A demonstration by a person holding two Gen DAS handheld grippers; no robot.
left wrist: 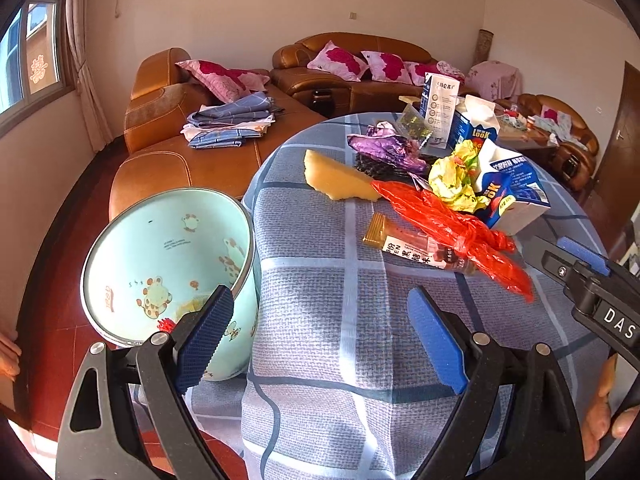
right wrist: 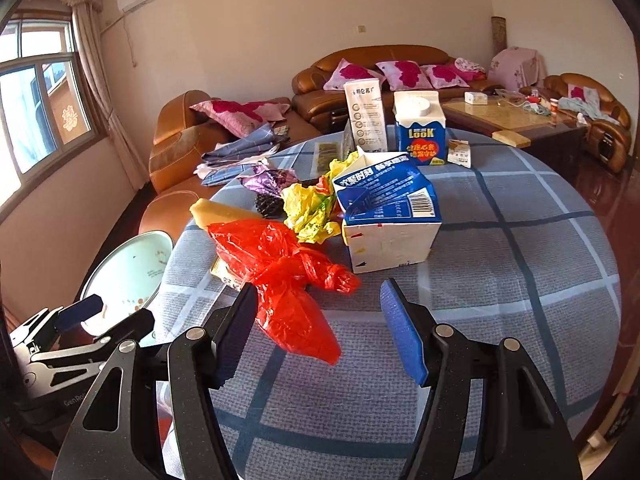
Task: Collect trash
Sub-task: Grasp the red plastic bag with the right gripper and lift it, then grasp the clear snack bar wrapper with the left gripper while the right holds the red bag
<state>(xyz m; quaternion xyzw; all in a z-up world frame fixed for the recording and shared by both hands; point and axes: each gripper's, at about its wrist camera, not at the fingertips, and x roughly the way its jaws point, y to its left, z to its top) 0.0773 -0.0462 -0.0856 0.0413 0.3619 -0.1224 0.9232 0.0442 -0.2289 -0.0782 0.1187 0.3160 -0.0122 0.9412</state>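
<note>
Trash lies on a round table with a blue checked cloth (left wrist: 320, 320) (right wrist: 520, 280): a knotted red plastic bag (left wrist: 448, 228) (right wrist: 280, 276), a yellow peel (left wrist: 340, 182), a small bottle (left wrist: 412, 248), crumpled yellow paper (right wrist: 312, 208), purple foil (left wrist: 384, 148) and a tipped blue milk carton (right wrist: 384, 216). A pale green bin (left wrist: 168, 264) (right wrist: 128, 272) stands at the table's left edge. My left gripper (left wrist: 320, 336) is open and empty beside the bin's rim. My right gripper (right wrist: 320, 332) is open, the red bag's tail between its fingers.
An upright blue carton (right wrist: 420, 128) and a white box (right wrist: 366, 116) stand at the table's far side. Brown leather sofas (left wrist: 192, 152) with pink cushions and folded cloths lie behind. A glass coffee table (right wrist: 512, 116) is at the right.
</note>
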